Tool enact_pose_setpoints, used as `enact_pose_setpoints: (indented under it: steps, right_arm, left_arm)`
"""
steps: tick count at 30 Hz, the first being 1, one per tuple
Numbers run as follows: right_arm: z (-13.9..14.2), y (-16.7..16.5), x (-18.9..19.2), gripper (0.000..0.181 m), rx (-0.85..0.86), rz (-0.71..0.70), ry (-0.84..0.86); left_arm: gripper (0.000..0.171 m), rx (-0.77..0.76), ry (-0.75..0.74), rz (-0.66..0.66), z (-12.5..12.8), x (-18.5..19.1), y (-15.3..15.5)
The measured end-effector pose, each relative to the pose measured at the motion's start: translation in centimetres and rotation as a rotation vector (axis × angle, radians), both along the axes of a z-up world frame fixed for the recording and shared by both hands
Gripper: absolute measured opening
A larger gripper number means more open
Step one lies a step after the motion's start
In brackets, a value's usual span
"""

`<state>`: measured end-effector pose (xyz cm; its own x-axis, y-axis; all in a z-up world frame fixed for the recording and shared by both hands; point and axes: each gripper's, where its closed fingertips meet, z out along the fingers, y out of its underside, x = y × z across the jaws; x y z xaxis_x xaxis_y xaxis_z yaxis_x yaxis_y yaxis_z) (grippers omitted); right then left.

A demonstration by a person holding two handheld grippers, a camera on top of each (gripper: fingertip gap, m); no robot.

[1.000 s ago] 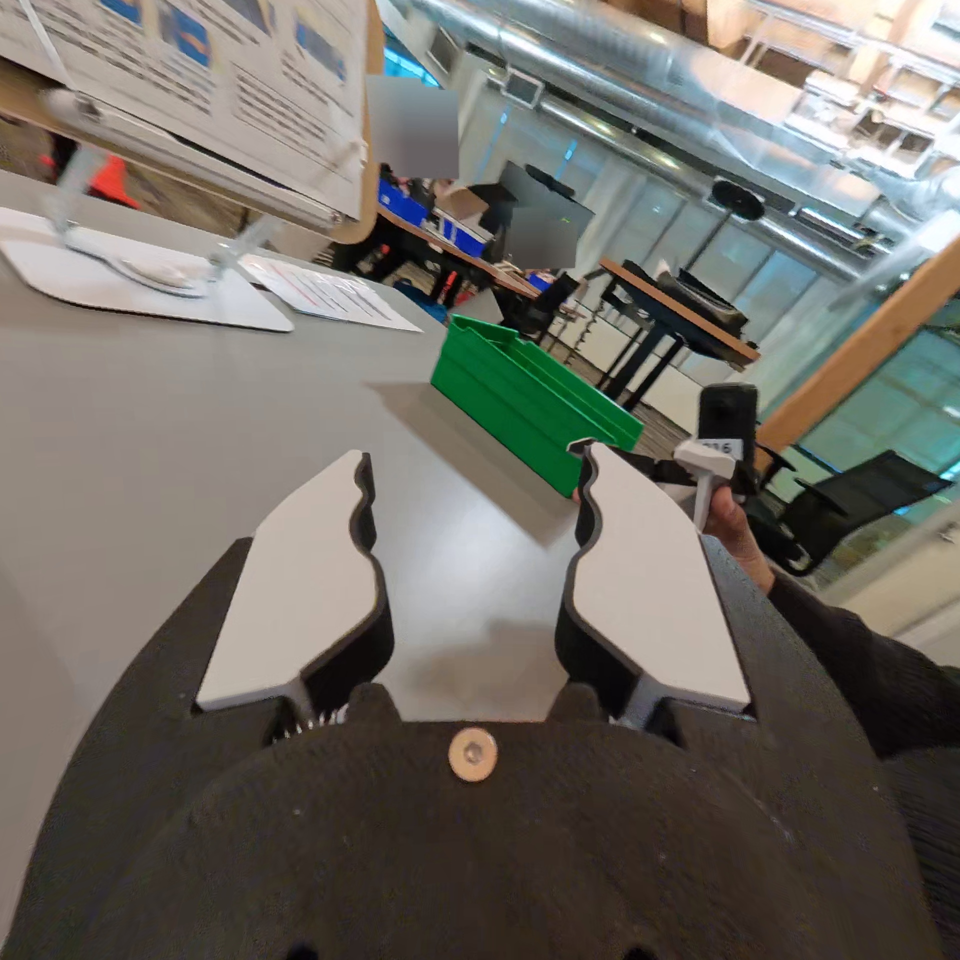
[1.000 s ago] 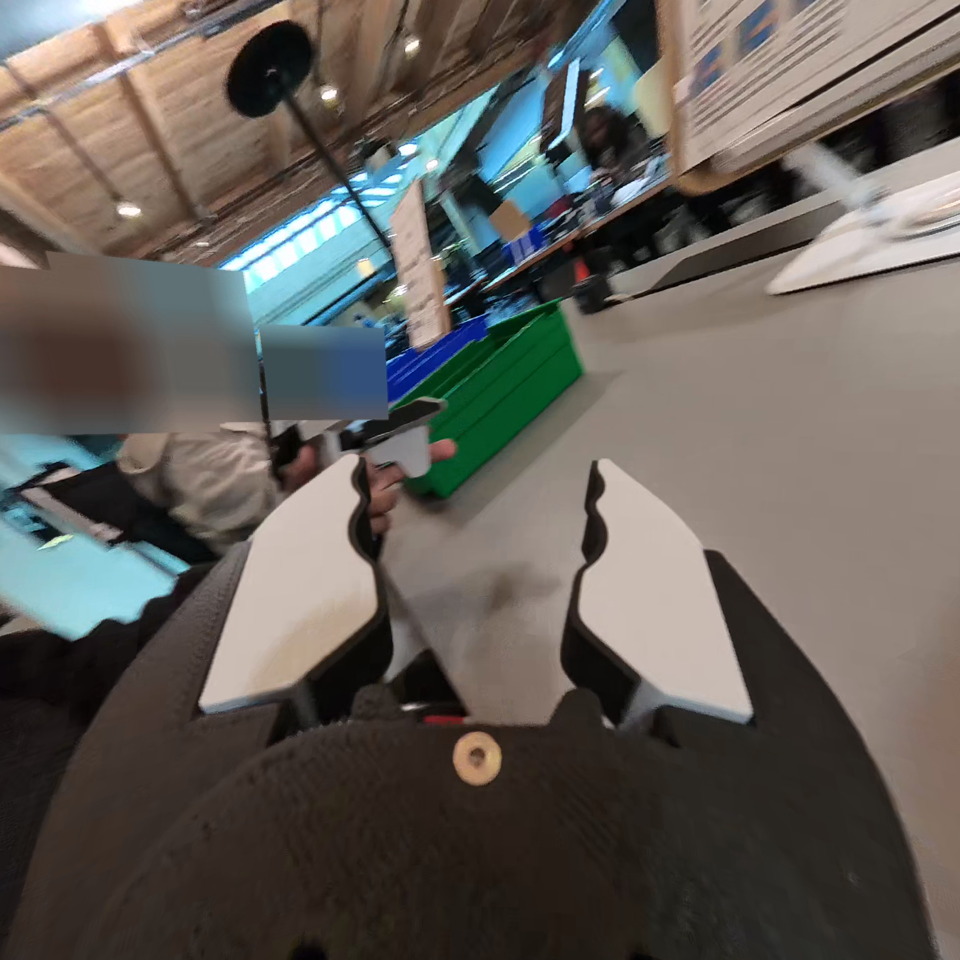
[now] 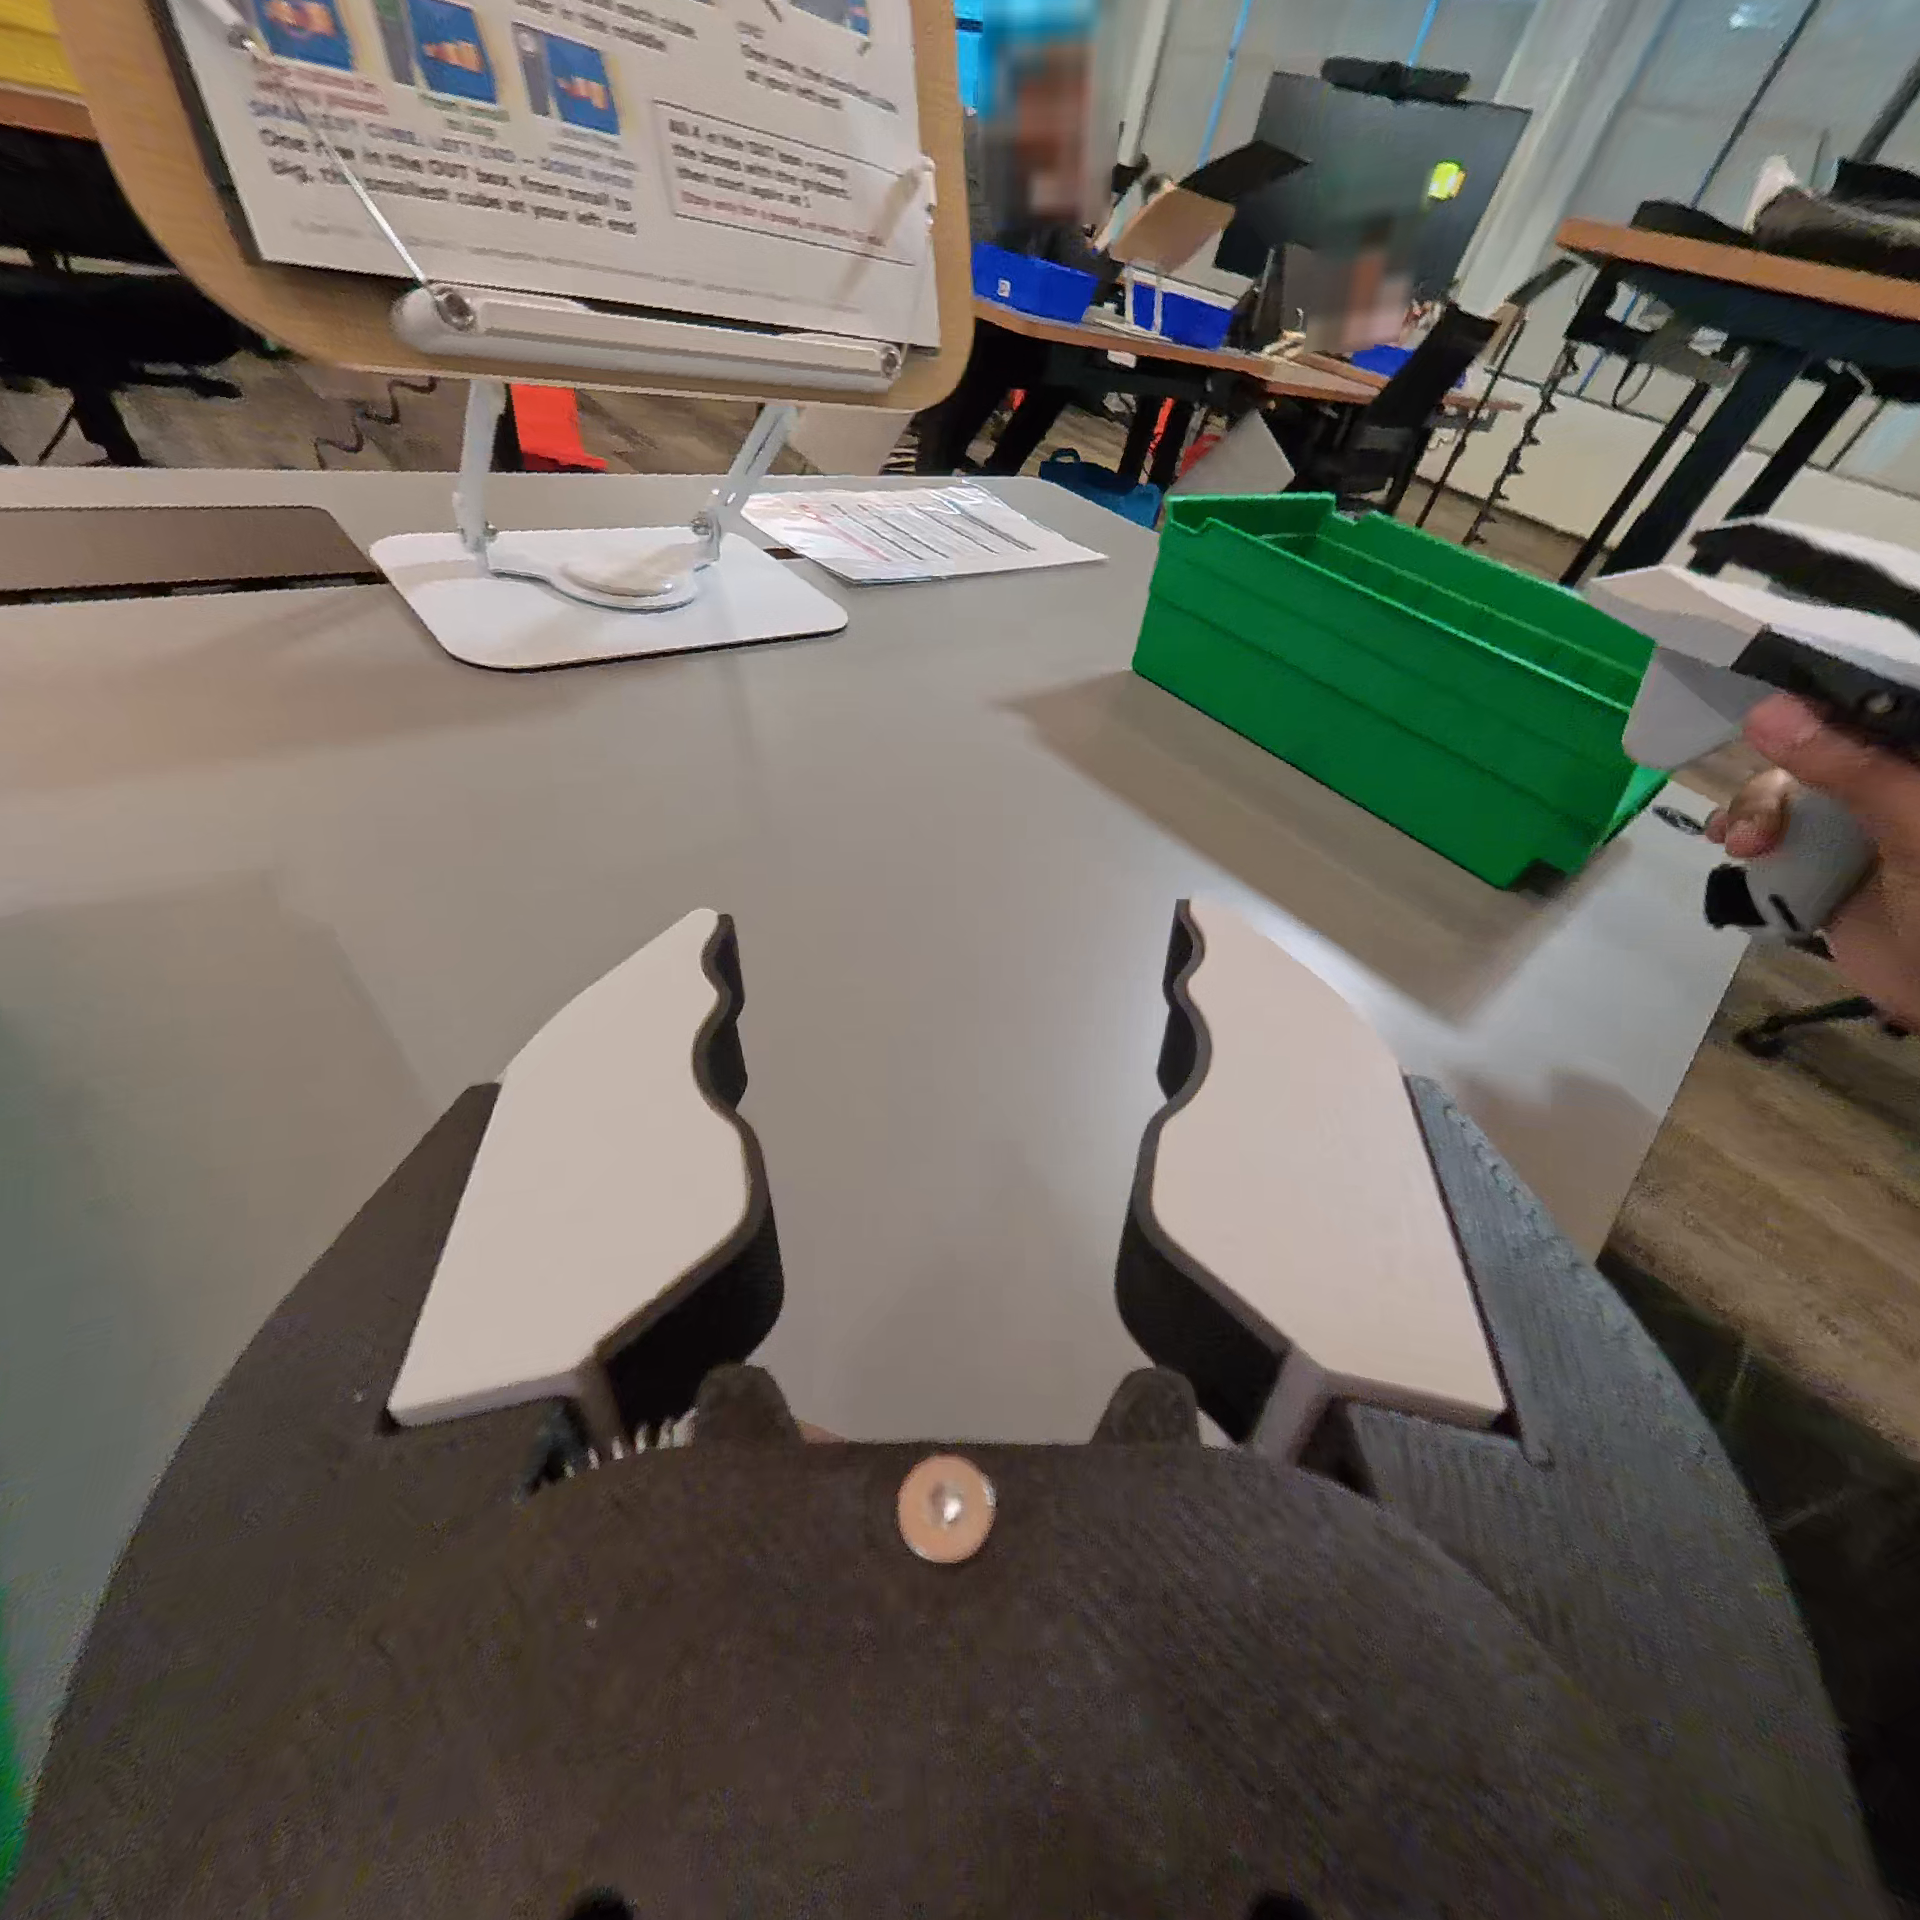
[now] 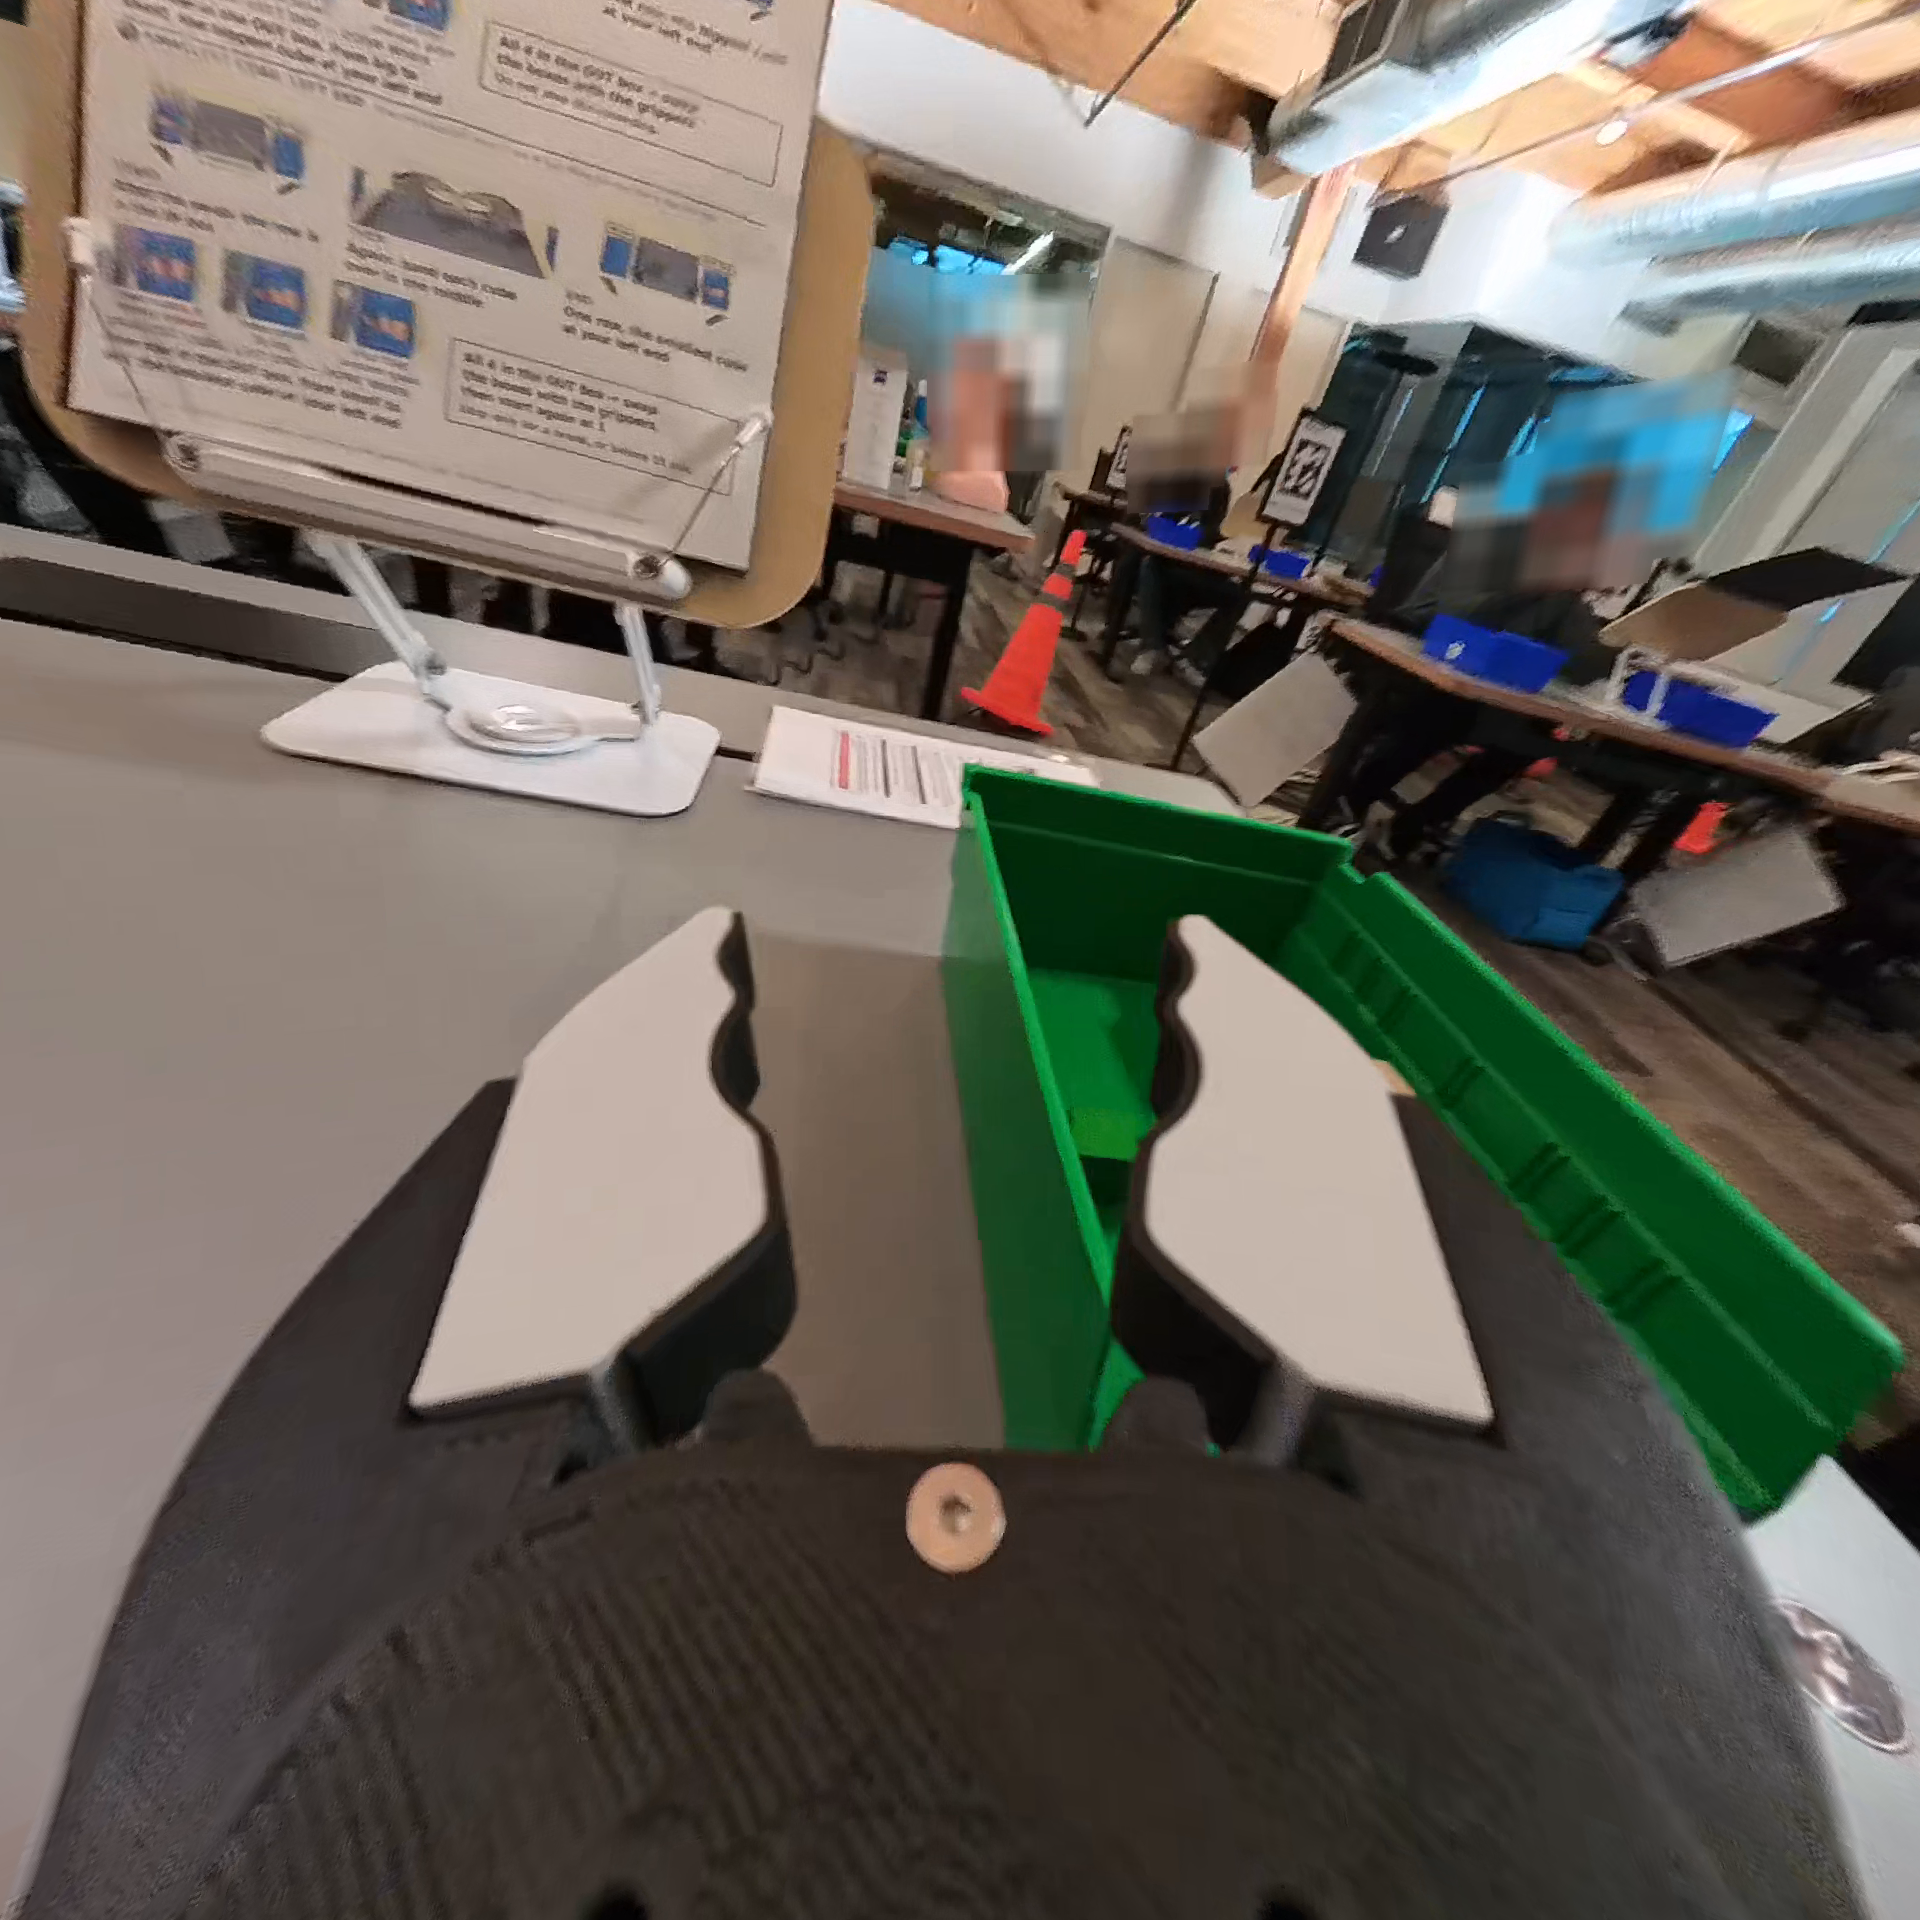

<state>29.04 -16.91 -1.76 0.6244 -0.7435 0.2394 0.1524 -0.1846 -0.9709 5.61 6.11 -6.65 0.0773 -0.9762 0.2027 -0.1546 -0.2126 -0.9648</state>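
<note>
Left gripper (image 3: 951, 925): jaws wide apart, nothing between them, hovering over bare grey desk (image 3: 520, 831). I see only desk surface through the gap.

Right gripper (image 4: 956, 935): jaws spread wide too, nothing held. Sits above near end of green bin (image 4: 1558, 1174); bin's left wall runs up through the gap, right finger (image 4: 1299, 1174) over bin interior, left finger (image 4: 623, 1164) over desk. Can't tell if it touches the bin.

Green bin: long, open-topped, on right part of desk; the interior I can see looks bare. In left wrist view it's ahead-right (image 3: 1392, 665), well apart from left gripper.

Hand (image 3: 1860, 831): at right edge of left wrist view, on handle of right gripper, just beside bin's near end.

Doc stand (image 4: 488, 727): white base, far-left on desk, carrying printed instruction sheet (image 4: 436, 229) w/ pics on a tan board.

Paper sheet (image 4: 883, 769): flat on desk, btwn stand base and bin's far end.

Bkgd: orange cone (image 4: 1023, 655) on floor, other desks w/ blue bins (image 4: 1496, 649).
</note>
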Motion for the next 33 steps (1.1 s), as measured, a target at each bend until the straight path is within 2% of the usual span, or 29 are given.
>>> enact_pose_setpoints:
  steps: [2, 3, 8, 14, 16, 17, 19, 22, 23, 25, 28, 30, 33]
  right_arm:
    - [0.7, -0.5, 0.3, 0.061, 0.055, -0.057, -0.024]
    - [1.1, -0.4, 0.2, 0.06, 0.085, -0.054, -0.019]
    - [1.8, 0.7, -1.5, 0.088, 0.203, 0.113, 0.048]
    - [1.7, 0.5, -0.9, 0.063, 0.27, 0.115, 0.094]
    - [1.6, 1.2, -1.5, 0.065, 0.263, 0.166, 0.091]
    - [1.7, 1.7, -2.3, 0.074, 0.267, 0.227, 0.07]
    - [2.8, 1.7, -3.3, 0.058, 0.272, 0.245, -0.007]
    - [4.3, 2.0, -5.7, 0.056, 0.212, 0.245, -0.197]
    - [4.2, 2.2, -5.9, 0.061, 0.192, 0.226, -0.237]
    - [3.9, 2.9, -6.3, 0.088, 0.171, 0.196, -0.287]
    - [3.1, 4.5, -7.6, 0.089, 0.178, 0.258, -0.224]
    - [2.0, 5.6, -8.2, 0.086, 0.166, 0.306, -0.123]
    - [1.1, 6.9, -9.3, 0.081, 0.191, 0.37, -0.061]
  left_arm:
    - [0.081, -0.04, -0.012, 0.007, 0.1, 0.0, 0.4]
    - [0.082, -0.051, -0.024, 0.011, 0.2, -0.1, 0.5]
    - [0.09, -0.074, -0.074, 0.049, 1.0, -0.5, 1.6]
    - [0.093, -0.028, -0.061, 0.059, 0.5, 0.0, 1.7]
    - [0.091, 0.029, -0.034, 0.064, 0.0, 0.4, 1.6]
    - [0.089, 0.07, -0.019, 0.072, -0.2, 0.5, 1.5]
    - [0.083, 0.148, -0.015, 0.083, -0.3, 0.7, 1.3]
    - [0.083, 0.205, -0.003, 0.072, -0.5, 0.9, 0.7]
    - [0.084, 0.211, 0.0, 0.071, -0.5, 0.9, 0.6]
    - [0.086, 0.211, 0.0, 0.075, -0.5, 1.0, 0.5]
    - [0.081, 0.198, -0.011, 0.074, -0.4, 0.9, 0.5]
    - [0.076, 0.197, -0.02, 0.088, -0.4, 0.9, 0.6]
    - [0.078, 0.198, 0.001, 0.074, -0.9, 1.2, 0.1]
